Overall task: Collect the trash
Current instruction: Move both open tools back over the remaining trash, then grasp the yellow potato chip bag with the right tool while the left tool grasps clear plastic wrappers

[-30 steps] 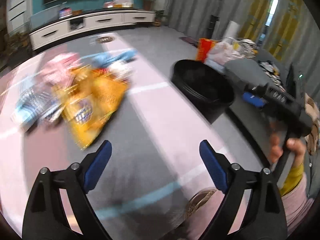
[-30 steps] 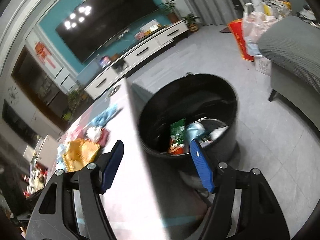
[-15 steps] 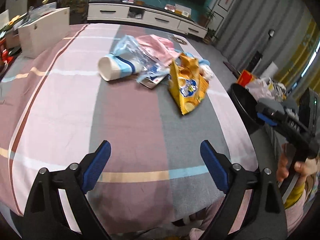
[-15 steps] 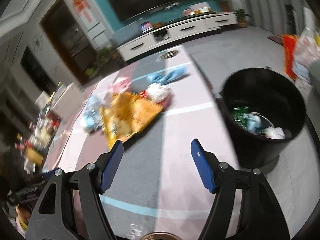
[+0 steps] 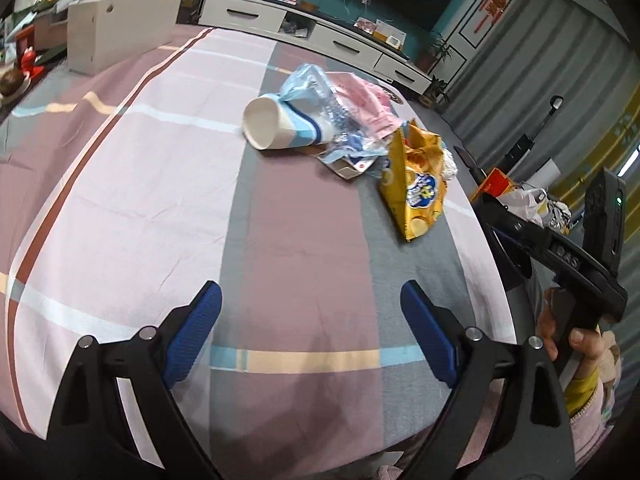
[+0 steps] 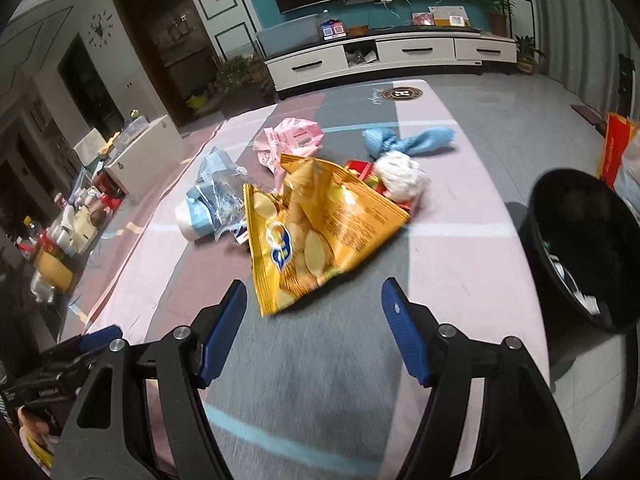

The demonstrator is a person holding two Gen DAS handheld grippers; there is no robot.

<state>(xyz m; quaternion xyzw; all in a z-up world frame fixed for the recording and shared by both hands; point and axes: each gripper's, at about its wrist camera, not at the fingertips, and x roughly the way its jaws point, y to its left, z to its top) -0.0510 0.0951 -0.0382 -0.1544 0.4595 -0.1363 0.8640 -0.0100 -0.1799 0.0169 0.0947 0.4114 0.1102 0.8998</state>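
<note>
A pile of trash lies on the striped tablecloth (image 5: pixel 304 240): a yellow chip bag (image 6: pixel 308 232) (image 5: pixel 416 184), a tipped paper cup (image 5: pixel 276 124) (image 6: pixel 192 216), a clear plastic bag (image 6: pixel 220 188), a pink wrapper (image 6: pixel 292 140), a blue cloth (image 6: pixel 404 140) and a white wad (image 6: pixel 400 176). My right gripper (image 6: pixel 312 304) is open and empty, just short of the chip bag. My left gripper (image 5: pixel 310 312) is open and empty, well back from the pile. A black trash bin (image 6: pixel 588 240) stands off the table's right edge.
A white box (image 5: pixel 120 24) stands at the table's far left, with clutter beside it. A TV cabinet (image 6: pixel 392 56) lines the back wall. Bags (image 5: pixel 532 204) lie on the floor past the bin. The right gripper's body (image 5: pixel 560 256) shows at the left wrist view's right edge.
My right gripper has swung left from over the bin toward the trash pile and closed in on the chip bag. My left gripper has turned left and steadied over the table.
</note>
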